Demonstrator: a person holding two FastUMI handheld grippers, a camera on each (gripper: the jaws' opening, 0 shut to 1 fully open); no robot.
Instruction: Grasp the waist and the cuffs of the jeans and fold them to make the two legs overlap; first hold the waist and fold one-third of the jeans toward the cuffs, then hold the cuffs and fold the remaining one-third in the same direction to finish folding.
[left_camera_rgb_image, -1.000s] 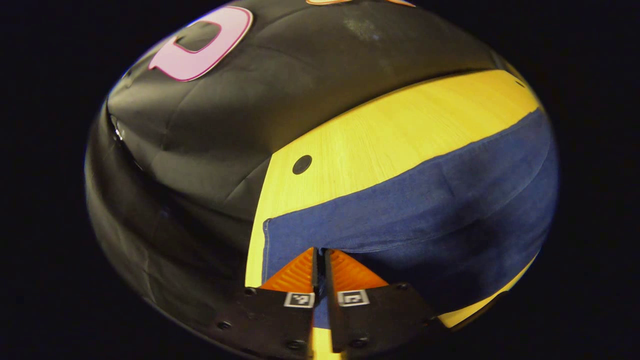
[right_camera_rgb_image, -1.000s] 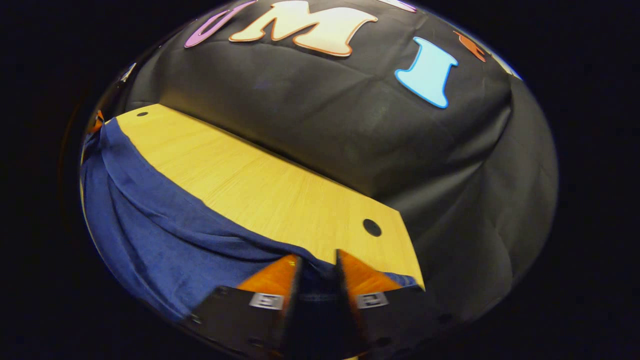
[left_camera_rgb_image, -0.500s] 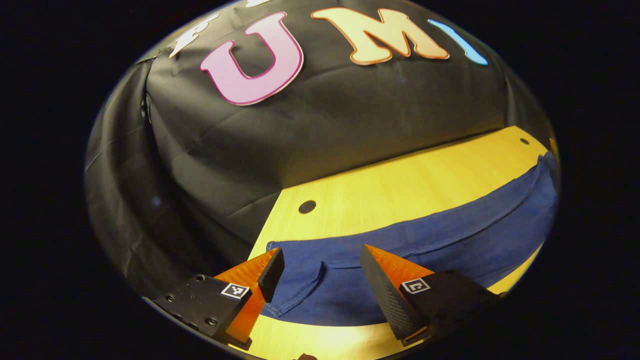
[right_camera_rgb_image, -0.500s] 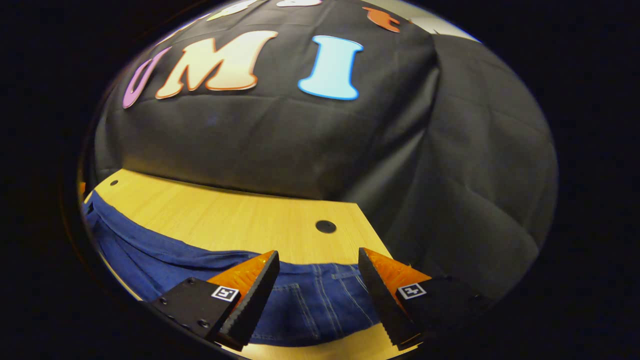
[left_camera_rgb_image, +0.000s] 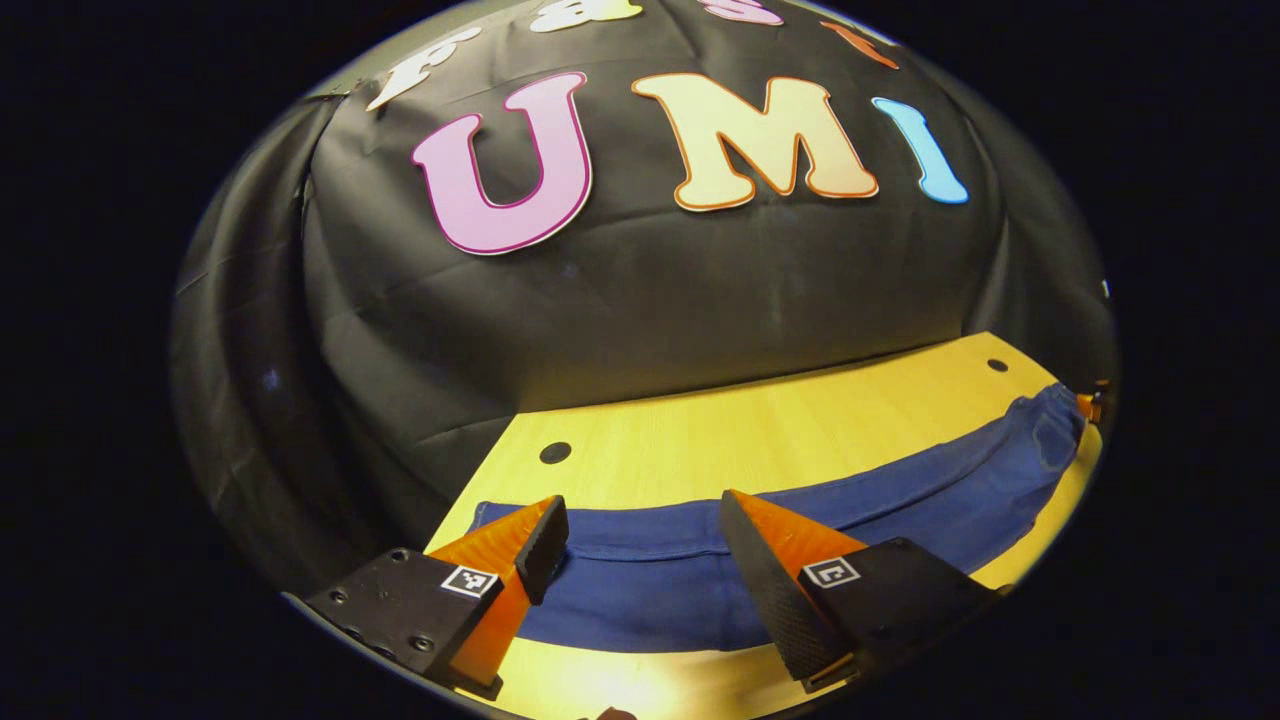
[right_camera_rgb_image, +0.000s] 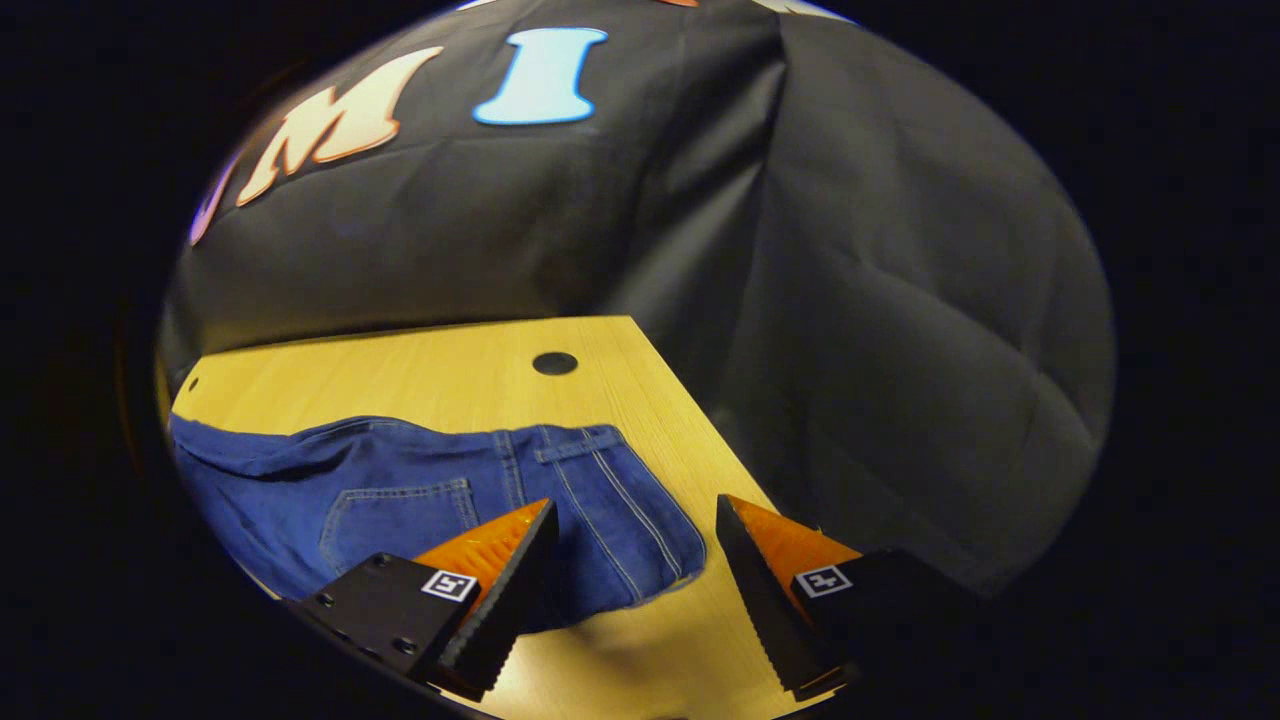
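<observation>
Blue denim jeans (left_camera_rgb_image: 900, 500) lie leg-over-leg on the yellow wooden surface (left_camera_rgb_image: 760, 440), both tools (left tool (left_camera_rgb_image: 640, 560), right tool (right_camera_rgb_image: 630, 560)) wide open and empty; we judge gripping the waist (right_camera_rgb_image: 600, 500) comes next.

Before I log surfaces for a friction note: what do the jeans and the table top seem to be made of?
The jeans look like blue denim, matte and soft: paler stitched seams, a sewn back pocket and a waistband show in the right gripper view. The table top looks like pale wood or a wood-look laminate, smooth with a slight sheen; fine straight grain lines run along it, and which of the two it is cannot be told.
</observation>
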